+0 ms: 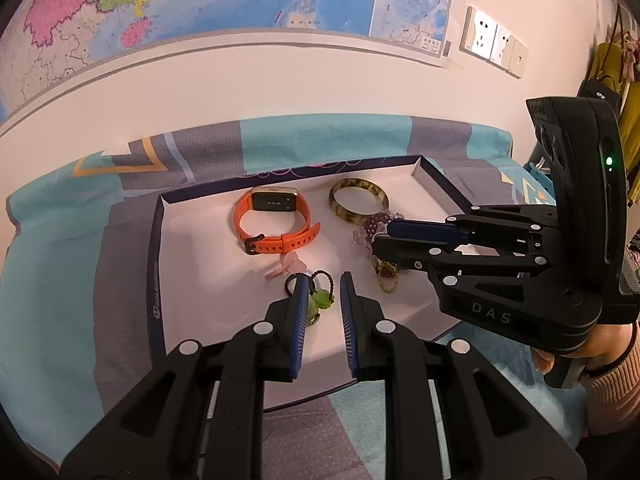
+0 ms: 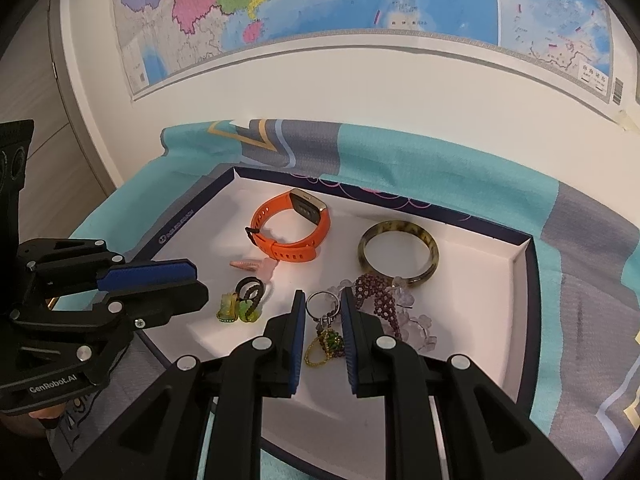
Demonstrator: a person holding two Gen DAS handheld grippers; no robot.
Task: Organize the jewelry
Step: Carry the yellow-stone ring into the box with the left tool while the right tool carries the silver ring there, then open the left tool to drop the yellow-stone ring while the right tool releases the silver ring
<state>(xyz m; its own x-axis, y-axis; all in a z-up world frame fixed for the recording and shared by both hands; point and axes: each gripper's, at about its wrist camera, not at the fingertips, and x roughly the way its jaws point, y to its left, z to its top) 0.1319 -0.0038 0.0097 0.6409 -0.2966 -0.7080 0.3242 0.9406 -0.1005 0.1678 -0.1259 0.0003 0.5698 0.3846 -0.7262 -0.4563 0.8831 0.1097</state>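
Tray: we see a shallow white tray (image 1: 168,240) with dark rim on a teal and grey patterned cloth (image 1: 52,240), holding all the jewelry.
Far row: we find an orange watch (image 1: 272,220) at far left and a mottled bangle (image 1: 358,200) to its right.
Near left: we note a small pink clip (image 1: 284,266), and just nearer a black hair tie with green charms (image 1: 318,296).
Near right: we see purple beaded bracelets (image 2: 380,300) touching the bangle, beside a key ring with green and gold beaded charm (image 2: 326,330).
Left gripper (image 1: 325,292): we hold it over the hair tie, jaws slightly apart, gripping nothing.
Right gripper (image 2: 320,304): we hold it over the key ring, jaws slightly apart with the ring between them; we cannot tell whether the pads touch it.
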